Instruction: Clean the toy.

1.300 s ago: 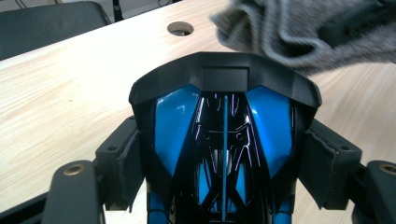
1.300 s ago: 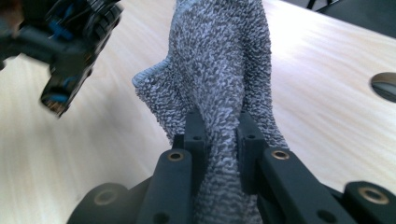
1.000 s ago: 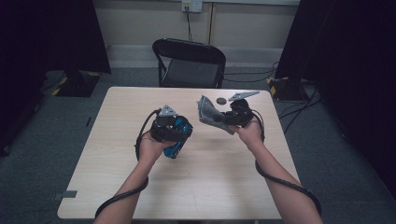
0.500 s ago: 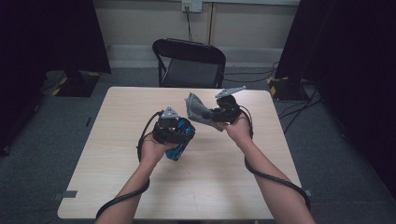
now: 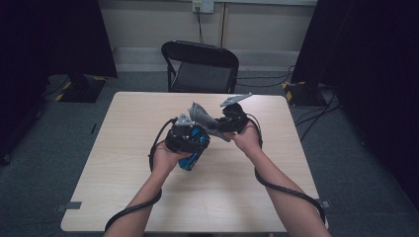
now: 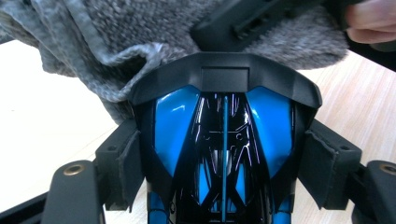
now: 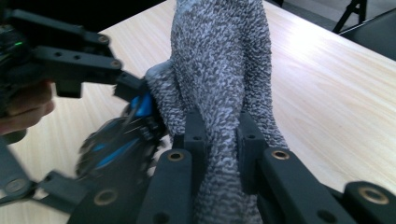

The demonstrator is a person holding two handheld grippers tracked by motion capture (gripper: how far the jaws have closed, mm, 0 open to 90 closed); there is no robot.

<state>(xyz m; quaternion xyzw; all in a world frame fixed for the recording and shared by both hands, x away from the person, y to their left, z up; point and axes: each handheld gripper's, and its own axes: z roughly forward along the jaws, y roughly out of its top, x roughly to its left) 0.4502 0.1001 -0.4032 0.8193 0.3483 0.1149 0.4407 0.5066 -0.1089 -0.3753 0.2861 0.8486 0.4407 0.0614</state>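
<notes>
No words, numbers or signs could be read anywhere. The blue and black toy car (image 6: 224,154) had no letters on it, and the grey cloth (image 7: 219,84) and the counter (image 5: 123,163) were plain too.

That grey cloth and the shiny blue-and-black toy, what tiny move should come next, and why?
Probably draw the cloth across the toy's black front edge. The right claw is shut on the bunched cloth, the left claw grips the toy by both sides above the table, and the cloth already lies against that front edge, so a wiping stroke looks ready.
</notes>
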